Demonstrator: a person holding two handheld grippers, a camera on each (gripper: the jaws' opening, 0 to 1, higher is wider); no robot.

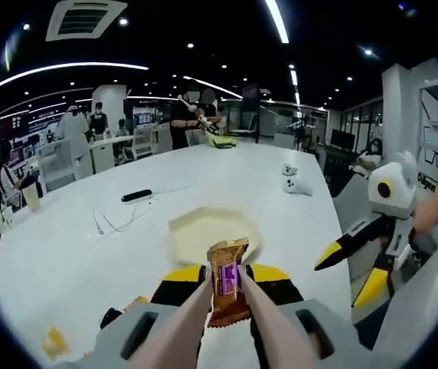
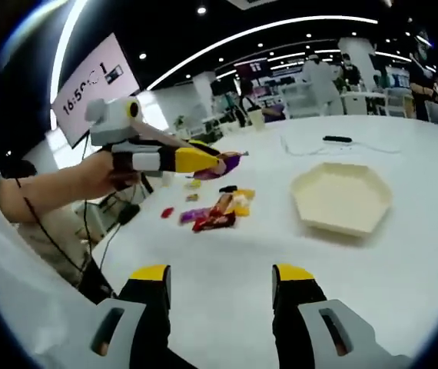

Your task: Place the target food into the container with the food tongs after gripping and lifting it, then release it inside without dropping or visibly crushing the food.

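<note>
The left gripper [image 1: 229,296] is held above the white worktop [image 1: 65,254]. Its fingers [image 1: 179,329] are pressed onto tongs [image 1: 277,338], and the tongs' tips pinch a snack bar [image 1: 227,281] in a brown wrapper with a purple label. The bar stands roughly upright between the tips, clear of the worktop. In the left gripper view the bar sits in front of the near rim of the tray [image 1: 196,231], a pale hexagonal dish resting on the worktop; whether the bar is already over the tray cannot be told.

In the right gripper view the left gripper [image 2: 217,163] enters from the left, held in a person's hand [image 2: 111,173], with the bar [image 2: 229,164] at its tip, raised above a pile of snacks [image 2: 215,209]. The pile lies on the worktop [image 2: 403,269], left of the tray [image 2: 342,198] and well apart from it. The tray holds nothing.

A black remote [image 1: 136,195] and thin cables [image 1: 115,223] lie left of the tray in the left gripper view. Two small white items [image 1: 296,184] lie beyond it to the right.

The right gripper [image 2: 220,288] hovers over bare worktop with its fingers [image 2: 151,288] spread apart and holding nothing. In the left gripper view it [image 1: 353,265] appears at the right edge, beside the worktop.

People stand at desks in the background.
</note>
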